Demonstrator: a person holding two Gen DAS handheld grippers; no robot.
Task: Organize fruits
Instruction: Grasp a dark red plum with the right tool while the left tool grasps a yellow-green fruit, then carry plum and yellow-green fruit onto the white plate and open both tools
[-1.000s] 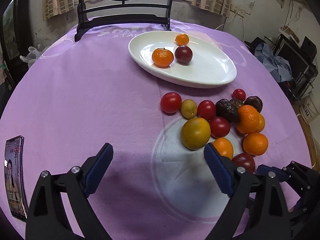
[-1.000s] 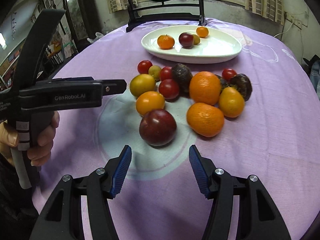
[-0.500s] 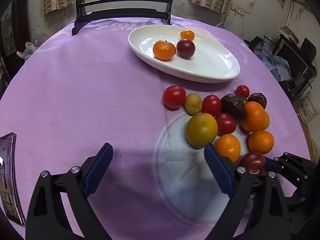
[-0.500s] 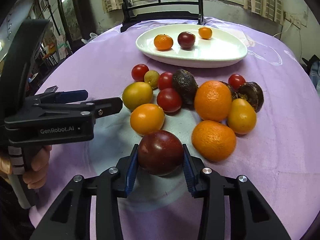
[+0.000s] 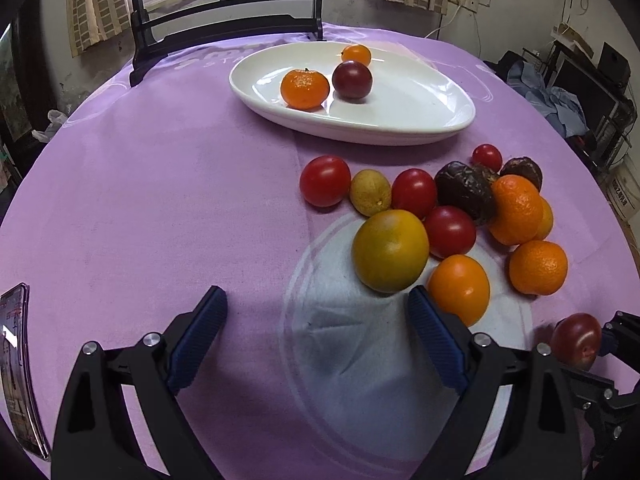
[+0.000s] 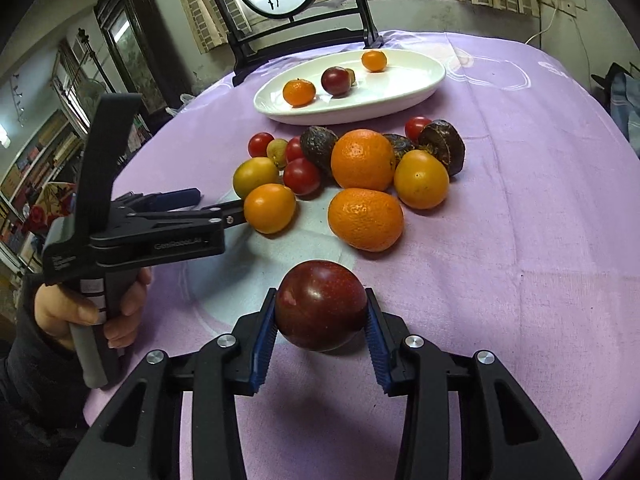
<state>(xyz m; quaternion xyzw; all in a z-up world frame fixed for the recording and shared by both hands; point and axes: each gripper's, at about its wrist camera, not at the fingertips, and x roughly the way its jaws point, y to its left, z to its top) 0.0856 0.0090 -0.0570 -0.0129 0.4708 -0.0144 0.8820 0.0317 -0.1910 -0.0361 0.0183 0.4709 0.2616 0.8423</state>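
Observation:
My right gripper (image 6: 320, 300) is shut on a dark red plum (image 6: 320, 304), held just above the purple cloth in front of the fruit pile. In the left wrist view the same plum (image 5: 576, 342) shows at the lower right. The pile holds mandarins, red tomatoes, dark passion fruits and a yellow-green fruit (image 5: 390, 250). A white oval plate (image 5: 360, 132) at the back carries a mandarin (image 5: 305, 89), a plum (image 5: 352, 79) and a small orange fruit (image 5: 355, 53). My left gripper (image 5: 316, 294) is open and has nothing in it, low over the cloth, just short of the yellow-green fruit.
A phone (image 5: 16, 368) lies at the table's left edge. A black wooden stand (image 5: 224, 28) rises behind the plate. A hand (image 6: 60, 312) grips the left tool at the left of the right wrist view. The round table drops off to the right.
The right jaws closed on the dark red plum and lifted it off the cloth, away from the pile. The left gripper sank closer to the yellow-green fruit, still open.

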